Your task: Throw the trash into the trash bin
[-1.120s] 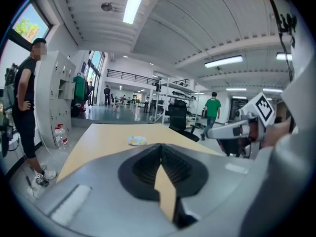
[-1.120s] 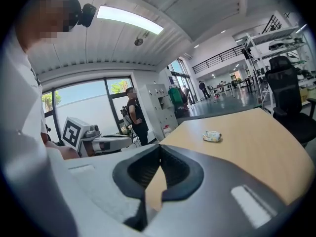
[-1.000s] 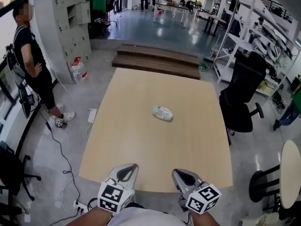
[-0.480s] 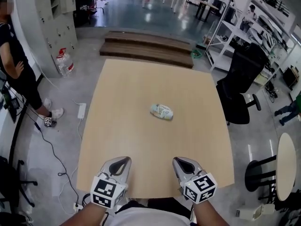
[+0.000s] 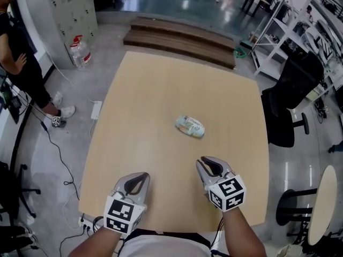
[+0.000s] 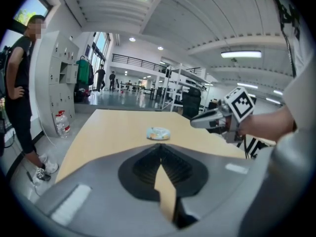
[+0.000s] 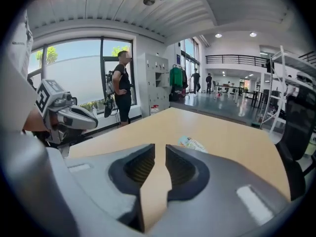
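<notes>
A crumpled pale wrapper, the trash (image 5: 189, 126), lies near the middle of the light wooden table (image 5: 144, 100). It also shows ahead in the left gripper view as the wrapper (image 6: 158, 133) and in the right gripper view as the wrapper (image 7: 192, 143). My left gripper (image 5: 137, 179) hovers over the table's near edge, shut and empty. My right gripper (image 5: 206, 165) is a little farther in, short of the wrapper. Its jaws have just been opening, stand slightly apart, and hold nothing. No trash bin is in view.
A black office chair (image 5: 292, 90) stands off the table's right side, with a round table (image 5: 324, 202) nearer. A person (image 5: 24, 74) stands at the left by cables and a power strip (image 5: 96, 110). A water bottle (image 5: 80, 50) and wooden steps (image 5: 182, 36) lie beyond.
Both grippers have moved forward over the table's near edge, the right one farther towards the wrapper. A narrow gap has appeared between the right jaws. The wrapper has stayed put.
</notes>
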A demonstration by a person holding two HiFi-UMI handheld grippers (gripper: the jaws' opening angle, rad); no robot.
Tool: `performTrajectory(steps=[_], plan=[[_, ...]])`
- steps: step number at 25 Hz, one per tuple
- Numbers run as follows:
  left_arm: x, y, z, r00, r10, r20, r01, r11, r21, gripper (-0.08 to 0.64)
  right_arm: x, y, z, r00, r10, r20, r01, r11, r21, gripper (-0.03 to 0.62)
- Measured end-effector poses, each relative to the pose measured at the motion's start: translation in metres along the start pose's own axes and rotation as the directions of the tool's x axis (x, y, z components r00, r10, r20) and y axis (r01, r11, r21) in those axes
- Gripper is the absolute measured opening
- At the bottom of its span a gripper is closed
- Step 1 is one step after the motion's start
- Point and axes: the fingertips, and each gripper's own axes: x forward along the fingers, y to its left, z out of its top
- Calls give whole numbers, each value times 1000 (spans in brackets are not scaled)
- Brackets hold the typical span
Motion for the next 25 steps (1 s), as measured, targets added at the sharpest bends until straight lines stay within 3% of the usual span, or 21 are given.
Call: performTrajectory(steps=[9,15,20,25], plan=[[46,-12,-5,997,9,-75,-11,1000,-28,8,69,-59,-10,992,56,-115,-68,992,-108,123],[65,-20,-13,992,14,-125,-20,999,-51,8,111,-91,-10,975,103,-197,-148,961,-232,143],[72,-41,-26,986,-1,-168,-11,997,-71,8,145,-101,-14,934,191,-302,-285,908,-308,157],[73,-55,-41,977,-18,-214,0,996,-86,8,170,-104,-26,854,278,-440,-431,851,-299,213]])
